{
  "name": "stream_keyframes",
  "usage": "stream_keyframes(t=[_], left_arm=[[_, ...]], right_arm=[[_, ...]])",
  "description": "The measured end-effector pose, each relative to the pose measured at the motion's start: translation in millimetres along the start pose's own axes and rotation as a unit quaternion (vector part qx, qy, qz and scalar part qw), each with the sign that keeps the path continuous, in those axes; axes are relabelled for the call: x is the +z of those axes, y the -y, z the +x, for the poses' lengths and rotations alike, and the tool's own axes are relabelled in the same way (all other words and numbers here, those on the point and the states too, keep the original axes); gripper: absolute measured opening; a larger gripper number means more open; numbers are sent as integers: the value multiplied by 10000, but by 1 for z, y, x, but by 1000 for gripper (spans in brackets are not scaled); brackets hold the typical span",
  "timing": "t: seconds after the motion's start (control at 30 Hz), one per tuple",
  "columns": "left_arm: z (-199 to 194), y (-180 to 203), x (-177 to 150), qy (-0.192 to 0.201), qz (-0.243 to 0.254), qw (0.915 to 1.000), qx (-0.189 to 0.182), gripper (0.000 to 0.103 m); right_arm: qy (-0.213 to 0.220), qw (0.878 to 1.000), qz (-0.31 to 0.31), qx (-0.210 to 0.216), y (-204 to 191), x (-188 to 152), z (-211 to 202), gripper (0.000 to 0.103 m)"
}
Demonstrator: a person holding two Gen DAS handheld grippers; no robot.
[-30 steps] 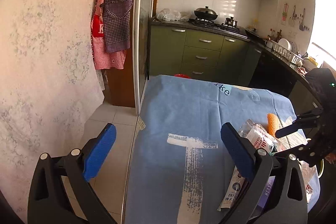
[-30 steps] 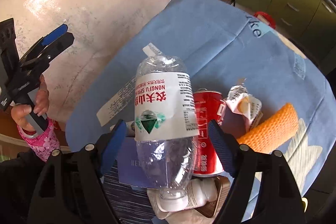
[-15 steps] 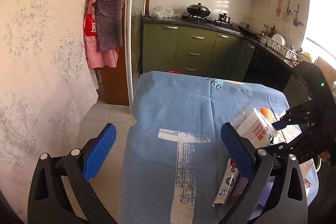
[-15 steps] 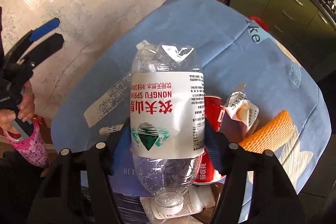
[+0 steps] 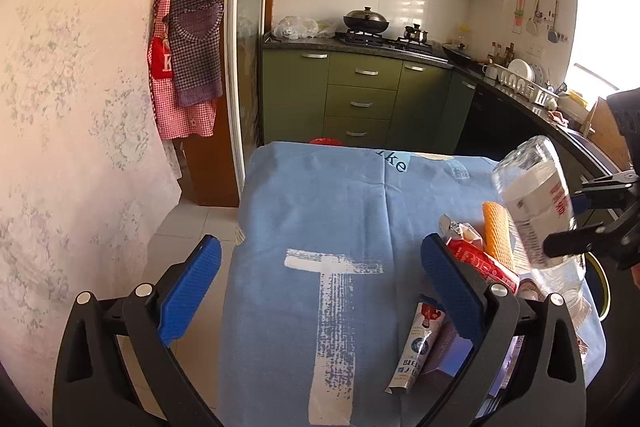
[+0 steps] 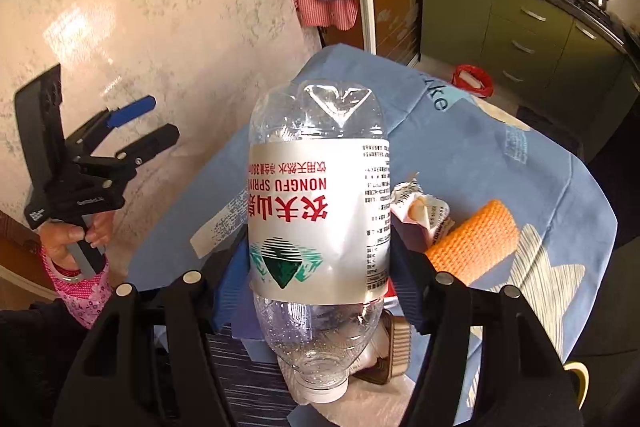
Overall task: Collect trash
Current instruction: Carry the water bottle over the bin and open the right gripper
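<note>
The right tongs [image 6: 320,279] clamp a clear plastic water bottle with a white label [image 6: 318,215] across its middle, cap end toward the camera, lifted clear of a table draped in a blue cloth [image 5: 304,211]. Their jaws have just been closing, with the bottle between them. The left tongs [image 5: 316,287] stand wide open and empty, over the near left part of the cloth, which is bare there and far back to its far edge. The left edge drops to a tiled floor [image 5: 192,223] beside a pale patterned wall [image 5: 60,107].

The remaining litter crowds the table's right side: a red drink can [image 5: 480,263], an orange foam net sleeve [image 5: 496,231], a crumpled small carton [image 6: 420,211], a printed tube [image 5: 416,343].

Only the right wrist view shows the person's hand [image 6: 76,239] gripping the left tongs' handle. Only the left wrist view shows the bottle tilted in the air above the litter.
</note>
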State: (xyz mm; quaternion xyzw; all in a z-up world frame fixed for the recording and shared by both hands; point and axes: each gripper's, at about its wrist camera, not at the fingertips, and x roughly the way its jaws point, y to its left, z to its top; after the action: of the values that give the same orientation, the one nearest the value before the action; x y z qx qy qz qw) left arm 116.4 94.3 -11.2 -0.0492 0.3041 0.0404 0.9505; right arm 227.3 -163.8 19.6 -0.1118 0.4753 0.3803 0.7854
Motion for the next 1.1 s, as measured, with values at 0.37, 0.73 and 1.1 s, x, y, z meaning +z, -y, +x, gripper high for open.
stream_keyframes(t=[0.37, 0.73, 1.1], left_arm=[[-8, 39, 3, 36, 382, 9987, -346, 98], [-6, 100, 5, -50, 758, 9949, -667, 98], [-14, 143, -1, -113, 1247, 9883, -871, 98]], right_arm=[[1129, 9746, 1639, -1029, 118, -105, -125, 62], [1226, 8799, 3637, -2801, 267, -261, -133, 62], [1112, 8440, 4305, -2999, 314, -324, -97, 64]])
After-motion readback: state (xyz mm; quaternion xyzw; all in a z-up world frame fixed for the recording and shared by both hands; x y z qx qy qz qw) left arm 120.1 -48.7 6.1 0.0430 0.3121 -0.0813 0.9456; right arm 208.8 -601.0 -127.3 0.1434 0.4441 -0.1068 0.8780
